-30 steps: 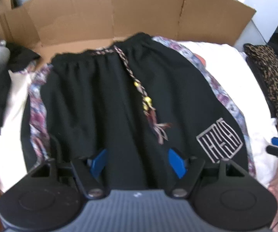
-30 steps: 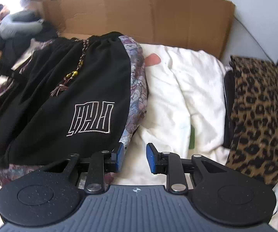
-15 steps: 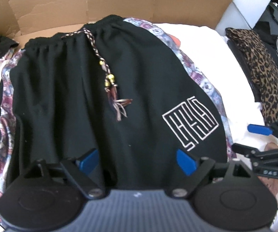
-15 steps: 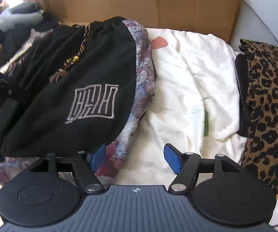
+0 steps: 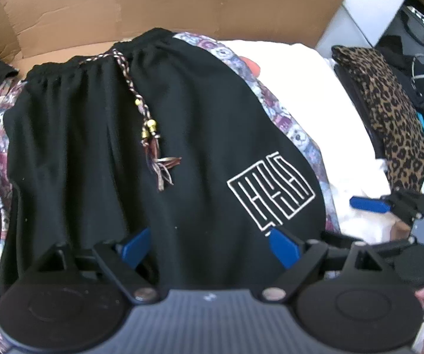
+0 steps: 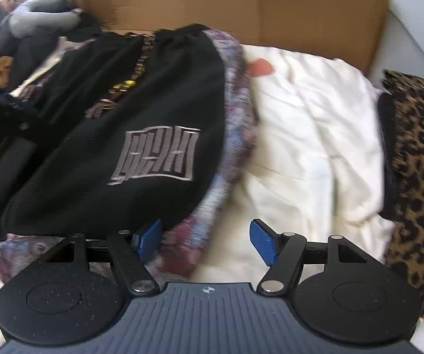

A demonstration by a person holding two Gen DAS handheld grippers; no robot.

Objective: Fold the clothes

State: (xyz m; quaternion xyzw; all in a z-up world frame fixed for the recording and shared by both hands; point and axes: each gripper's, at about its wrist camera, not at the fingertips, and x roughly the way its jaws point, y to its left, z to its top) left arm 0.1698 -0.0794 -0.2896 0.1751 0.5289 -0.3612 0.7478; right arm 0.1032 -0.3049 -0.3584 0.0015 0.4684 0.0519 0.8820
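1. Since the frame a second earlier, both pairs of jaws had been opening: the right gripper (image 6: 207,243) went from nearly closed to a wide gap, the left gripper (image 5: 210,244) widened slightly, and the black shorts (image 5: 99,153) shifted rightward and lower in the left wrist view.
2. Hidden or unclear: the lower hem of the shorts lay behind the left gripper's body; the right wrist view was motion-blurred, so the drawstring (image 5: 150,135) appeared there only as a smear. Whether either gripper's pads touched cloth could not be told.
3. Left gripper: released, its blue pads spread wide above the black fabric, nothing clamped between them.
4. Right gripper: released, its left pad at the patterned edge of the shorts, its right pad over the white bedding (image 6: 309,135); nothing pinched.
5. In the left wrist view the right gripper (image 5: 342,221) showed at the right edge, just beside the shorts.
6. The shorts lay spread flat on the white bedding, waistband toward the cardboard box (image 5: 164,8), with a braided, beaded drawstring ending in a tassel, floral side panels (image 5: 283,121) and a white line emblem (image 5: 271,191) near one leg.
7. A leopard-print garment (image 6: 418,159) lay to the right, apart from the shorts.
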